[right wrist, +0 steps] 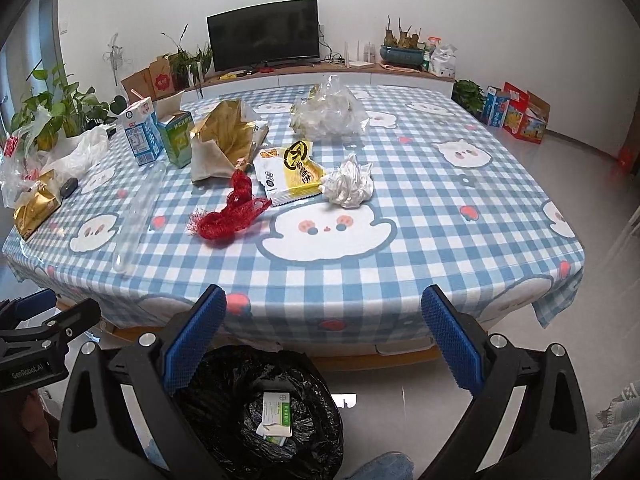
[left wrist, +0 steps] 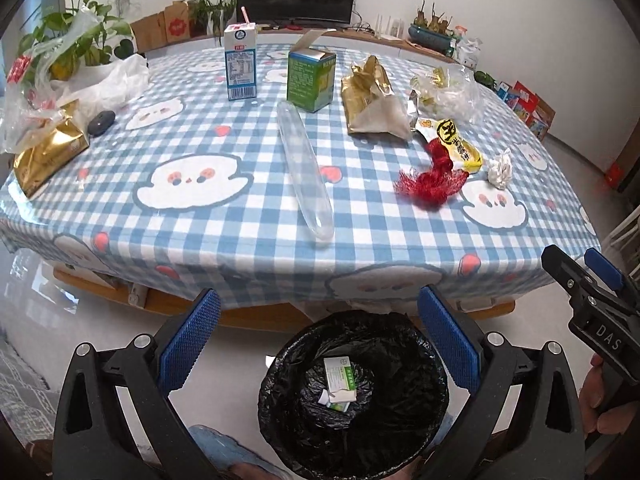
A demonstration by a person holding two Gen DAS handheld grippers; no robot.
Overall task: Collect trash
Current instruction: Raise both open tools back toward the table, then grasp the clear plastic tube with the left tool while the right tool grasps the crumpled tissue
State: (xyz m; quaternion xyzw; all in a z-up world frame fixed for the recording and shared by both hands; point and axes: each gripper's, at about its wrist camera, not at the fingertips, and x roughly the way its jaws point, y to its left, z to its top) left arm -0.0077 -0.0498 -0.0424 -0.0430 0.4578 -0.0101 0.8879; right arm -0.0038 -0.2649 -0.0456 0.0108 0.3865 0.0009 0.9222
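Observation:
Trash lies across the checked tablecloth (left wrist: 240, 216): a milk carton (left wrist: 240, 64), a green box (left wrist: 310, 80), a clear plastic tube (left wrist: 306, 164), a gold bag (left wrist: 370, 96), a yellow snack wrapper (right wrist: 290, 170), red netting (right wrist: 230, 216) and a crumpled tissue (right wrist: 348, 184). Below the table's near edge stands a bin with a black liner (left wrist: 352, 396); a small white-green box (left wrist: 340, 384) rests inside. My left gripper (left wrist: 318, 340) hangs open above the bin, holding nothing. My right gripper (right wrist: 324, 336) is open too, in front of the table edge and to the right of the bin (right wrist: 264, 412).
A white plastic bag (left wrist: 104, 84), another gold pouch (left wrist: 48, 152) and a dark small object (left wrist: 102, 122) sit at the table's left. A clear crumpled bag (right wrist: 328, 112) lies farther back. Plants, a monitor (right wrist: 264, 36) and boxes line the far wall. Pale floor stretches to the right.

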